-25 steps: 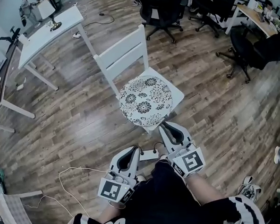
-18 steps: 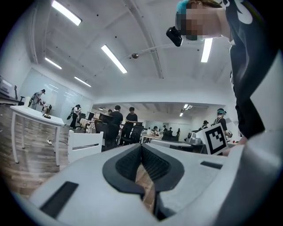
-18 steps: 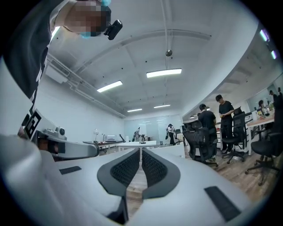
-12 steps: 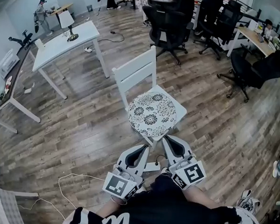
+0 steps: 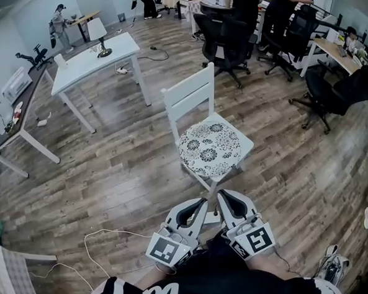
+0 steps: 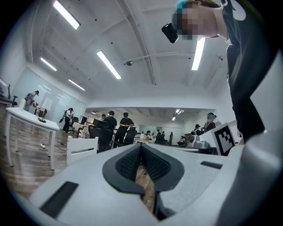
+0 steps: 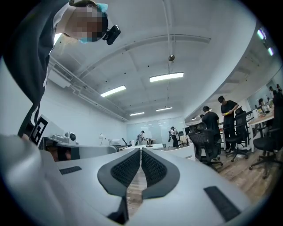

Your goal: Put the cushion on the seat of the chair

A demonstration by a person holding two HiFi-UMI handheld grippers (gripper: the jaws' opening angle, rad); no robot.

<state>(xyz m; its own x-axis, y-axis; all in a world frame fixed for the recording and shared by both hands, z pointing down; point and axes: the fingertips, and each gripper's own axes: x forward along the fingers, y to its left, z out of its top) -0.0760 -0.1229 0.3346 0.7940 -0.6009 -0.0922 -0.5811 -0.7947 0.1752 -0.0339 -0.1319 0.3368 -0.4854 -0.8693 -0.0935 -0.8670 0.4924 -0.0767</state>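
Observation:
A round cushion [image 5: 209, 149] with a black-and-white flower print lies on the seat of the white wooden chair [image 5: 188, 95] in the head view. Both grippers are drawn back near my body, below the chair's front edge and apart from it. My left gripper [image 5: 200, 203] has its jaws together with nothing between them; its own view shows the dark pads [image 6: 131, 162] meeting. My right gripper [image 5: 224, 195] is likewise shut and empty, its pads [image 7: 151, 168] touching at the tips. The chair back [image 6: 82, 148] appears at the left of the left gripper view.
A white table [image 5: 95, 58] with a lamp stands behind and to the left of the chair. Black office chairs [image 5: 227, 34] and desks with people fill the back and right. A white cable [image 5: 107, 241] and a power strip lie on the wooden floor near my feet.
Both grippers pulled back from the chair toward my body and rose. The right jaws closed from partly open to shut. The view shifted so the chair sits farther off.

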